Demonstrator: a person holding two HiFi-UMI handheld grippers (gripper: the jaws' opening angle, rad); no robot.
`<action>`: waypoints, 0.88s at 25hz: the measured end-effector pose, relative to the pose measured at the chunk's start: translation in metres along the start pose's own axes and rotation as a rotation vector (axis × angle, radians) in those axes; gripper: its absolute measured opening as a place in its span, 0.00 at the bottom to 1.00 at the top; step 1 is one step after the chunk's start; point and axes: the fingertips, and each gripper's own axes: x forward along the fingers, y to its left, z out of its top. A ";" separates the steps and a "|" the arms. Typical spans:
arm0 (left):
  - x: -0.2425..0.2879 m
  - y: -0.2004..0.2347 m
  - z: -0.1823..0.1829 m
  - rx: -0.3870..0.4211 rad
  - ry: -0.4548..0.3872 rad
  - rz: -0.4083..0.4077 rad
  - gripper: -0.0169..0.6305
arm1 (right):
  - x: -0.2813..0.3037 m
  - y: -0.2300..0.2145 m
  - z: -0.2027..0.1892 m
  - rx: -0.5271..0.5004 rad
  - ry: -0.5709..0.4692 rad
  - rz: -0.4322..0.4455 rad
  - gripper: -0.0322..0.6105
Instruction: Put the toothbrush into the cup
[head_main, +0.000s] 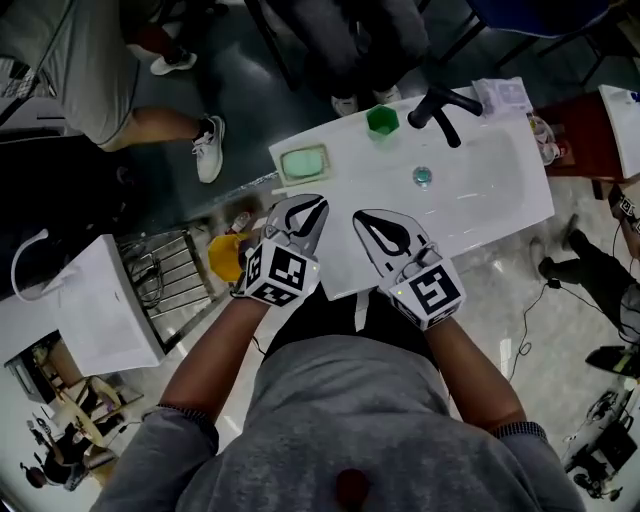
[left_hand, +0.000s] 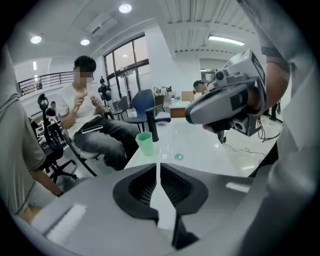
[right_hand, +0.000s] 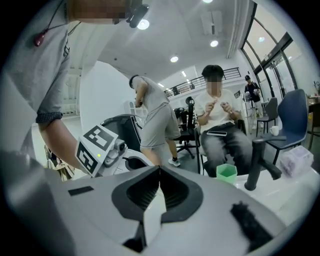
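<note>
Currently, step in hand = locate/approach; no pickup yet. L gripper (head_main: 303, 212) hovers over the near-left edge of the white basin (head_main: 480, 200), jaws barely ajar: a thin slit w/ nothing in it. R gripper (head_main: 372, 225) hovers just right of it over the near edge, jaws together, empty. Green cup (head_main: 381, 120) stands upright at the basin's far edge, just left of the black faucet (head_main: 445, 108). Soap dish (head_main: 304, 162) sits at the left end, and the drain (head_main: 422, 177) is mid-basin. Toothbrush: I can't make it out in any view, so its position is unconfirmed.

Procedure, as I judge it:
- Scan the basin top via head view first. Don't close on anything unidentified.
- Open the chosen jaws wide before contact.
- Grip the handle mid-length, across its narrow side.
- Approach the cup from above, clear of the faucet. The cup looks light and prob. tips if nudged at the rim, so steady it w/ the spare gripper if req'd.
- Release only once the brush is inside.
</note>
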 end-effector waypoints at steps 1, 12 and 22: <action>0.007 0.001 -0.006 0.013 0.027 -0.011 0.08 | 0.003 -0.003 -0.004 0.006 0.003 -0.013 0.07; 0.071 0.000 -0.066 0.188 0.307 -0.097 0.16 | 0.014 -0.025 -0.034 0.074 0.000 -0.088 0.07; 0.089 0.004 -0.097 0.212 0.457 -0.110 0.20 | 0.015 -0.041 -0.046 0.114 0.000 -0.111 0.07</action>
